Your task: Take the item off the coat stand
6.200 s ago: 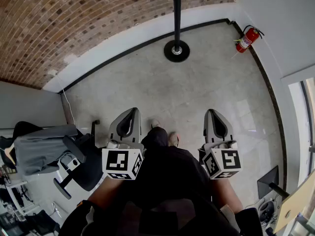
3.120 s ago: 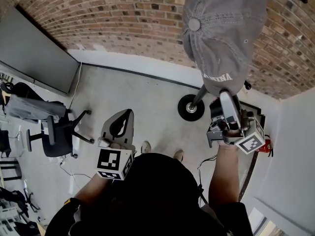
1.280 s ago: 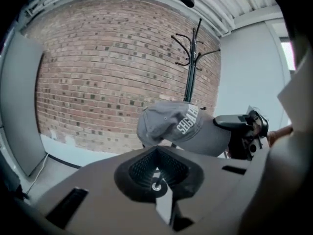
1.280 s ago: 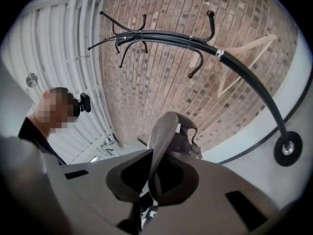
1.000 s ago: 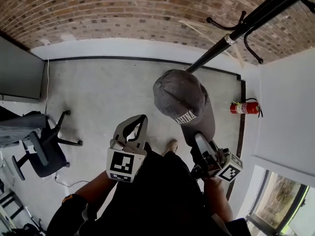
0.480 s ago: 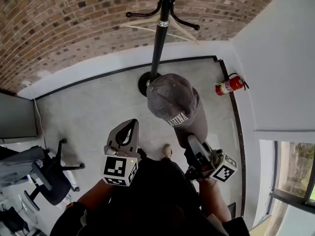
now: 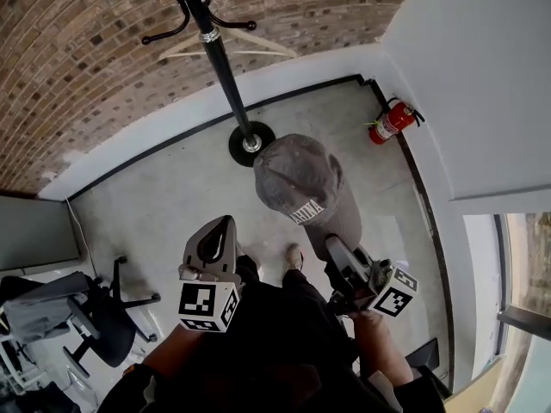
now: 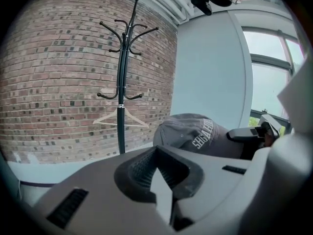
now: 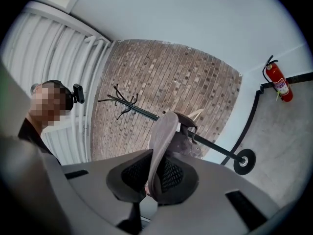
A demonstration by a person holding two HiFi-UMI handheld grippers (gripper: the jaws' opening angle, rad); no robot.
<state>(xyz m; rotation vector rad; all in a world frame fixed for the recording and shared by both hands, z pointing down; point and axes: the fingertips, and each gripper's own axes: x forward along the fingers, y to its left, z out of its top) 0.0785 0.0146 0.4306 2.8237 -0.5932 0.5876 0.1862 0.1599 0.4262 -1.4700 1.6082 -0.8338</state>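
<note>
Floor (image 7: 172, 188) grey, brick wall (image 7: 77, 50) behind coat stand (image 7: 225, 80); right gripper (image 7: 334, 249) jaws tight on cap (image 7: 297, 179) brim, left gripper (image 7: 219, 228) jaws together.

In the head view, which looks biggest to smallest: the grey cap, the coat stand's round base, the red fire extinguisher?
1. The grey cap, though it is nearest the camera.
2-3. The round base and fire extinguisher look about alike; I won't rank them.
</note>
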